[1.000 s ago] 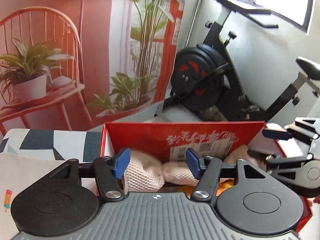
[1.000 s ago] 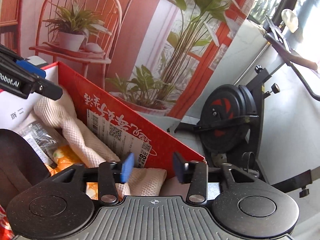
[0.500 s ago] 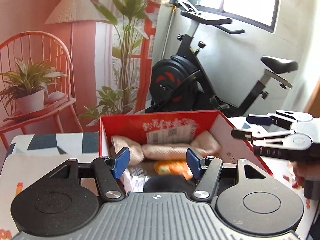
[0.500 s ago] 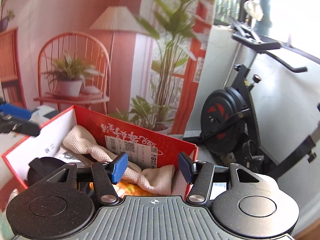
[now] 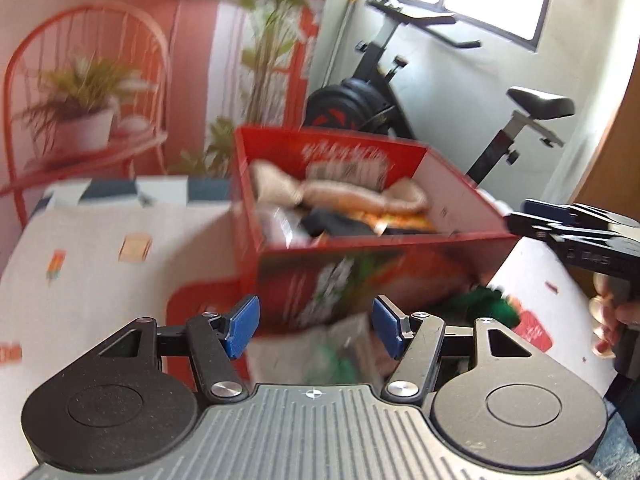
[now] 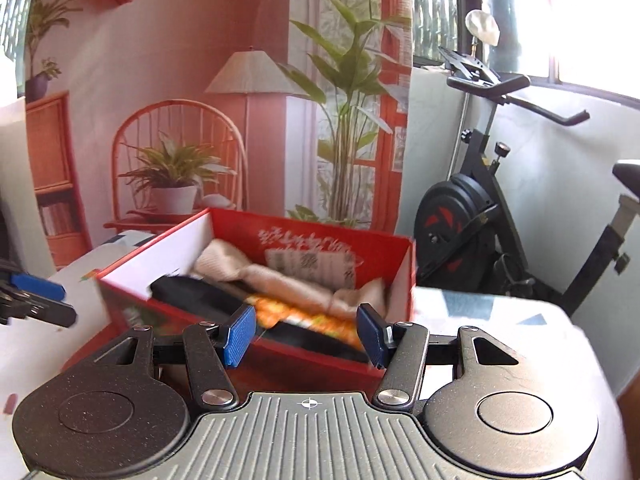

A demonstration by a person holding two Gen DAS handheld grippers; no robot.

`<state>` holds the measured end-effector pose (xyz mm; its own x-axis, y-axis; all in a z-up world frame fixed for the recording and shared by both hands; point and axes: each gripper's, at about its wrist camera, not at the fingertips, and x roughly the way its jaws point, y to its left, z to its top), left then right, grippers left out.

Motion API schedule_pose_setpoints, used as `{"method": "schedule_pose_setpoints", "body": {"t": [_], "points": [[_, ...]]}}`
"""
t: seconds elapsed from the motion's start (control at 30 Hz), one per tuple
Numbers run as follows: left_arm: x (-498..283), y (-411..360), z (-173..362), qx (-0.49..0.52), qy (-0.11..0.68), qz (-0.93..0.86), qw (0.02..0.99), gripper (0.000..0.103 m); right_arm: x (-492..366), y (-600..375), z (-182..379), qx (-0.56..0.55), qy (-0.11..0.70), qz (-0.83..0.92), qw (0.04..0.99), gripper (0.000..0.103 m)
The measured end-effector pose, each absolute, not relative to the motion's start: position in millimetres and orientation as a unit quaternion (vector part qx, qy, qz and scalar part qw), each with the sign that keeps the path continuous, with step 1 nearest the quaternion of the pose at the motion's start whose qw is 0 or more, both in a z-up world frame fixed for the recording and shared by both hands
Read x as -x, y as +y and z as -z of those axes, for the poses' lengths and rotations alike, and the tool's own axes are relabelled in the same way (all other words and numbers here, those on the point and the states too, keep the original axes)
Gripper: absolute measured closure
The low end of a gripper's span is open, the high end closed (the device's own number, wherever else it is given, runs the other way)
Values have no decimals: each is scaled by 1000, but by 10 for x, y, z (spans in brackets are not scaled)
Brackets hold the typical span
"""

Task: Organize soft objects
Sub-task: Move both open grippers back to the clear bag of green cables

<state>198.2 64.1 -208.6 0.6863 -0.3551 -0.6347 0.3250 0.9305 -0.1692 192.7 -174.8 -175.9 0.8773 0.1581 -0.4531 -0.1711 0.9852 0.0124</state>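
Left-wrist and right-wrist views, near to far. Left claw point(image 5: 316, 332): blue-padded jaws stand moderately wide with nothing pressed between them. Just beyond and below them lies a blurred, crinkled translucent packet with green print point(image 5: 340, 356), and to its right a dark green soft object point(image 5: 488, 306); both rest on the white patterned cloth of the table point(image 5: 100, 280), outside the box and touching or nearly touching its near wall. What kind of item each is cannot be told through the blur. Right claw point(image 6: 306, 336): its jaws have just been opening and now stand at a middling gap, empty, poised over the near rim of the box. In the left view it projects from the right edge, with the fingers point(image 5: 604, 316) of the person's hand on its grip.

Beyond the claws stands the open red cardboard box with printed walls point(image 6: 256, 354). It already holds a cream waffle-knit cloth point(image 6: 304, 284) draped along the far wall, an orange printed packet point(image 6: 304, 314) and a black soft item point(image 6: 200, 292).

Step in hand, as judged: fetching the next loose soft object for the box. To do it well, lower one claw squarely over the green object or the packet, close on a bunched fold rather than a thin edge, and lift clear of the box wall before carrying it across. The other claw may steady the light box, which could slide on the cloth if nudged. Behind all stand a printed backdrop and a black exercise bike point(image 6: 472, 232).
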Motion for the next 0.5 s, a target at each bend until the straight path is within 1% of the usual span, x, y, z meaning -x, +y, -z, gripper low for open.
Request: {"method": "schedule_pose_setpoints", "body": {"t": [0.13,0.37,0.47,0.5], "points": [[-1966,801,2355,51,373,174,910,38,-1709,-1604,1941,6,242,-94,966,50],[-1906,889,2826,110,402,163,895,38,-1463,-1375,2338,-11,281,-109,953,49],[-1890,913,2922,126,400,163,893,39,-1364,-1308,2467,-22,293,-119,948,49],[-1893,912,2949,131,404,166,890,41,-1336,-1292,2505,-27,297,-122,947,49]]}}
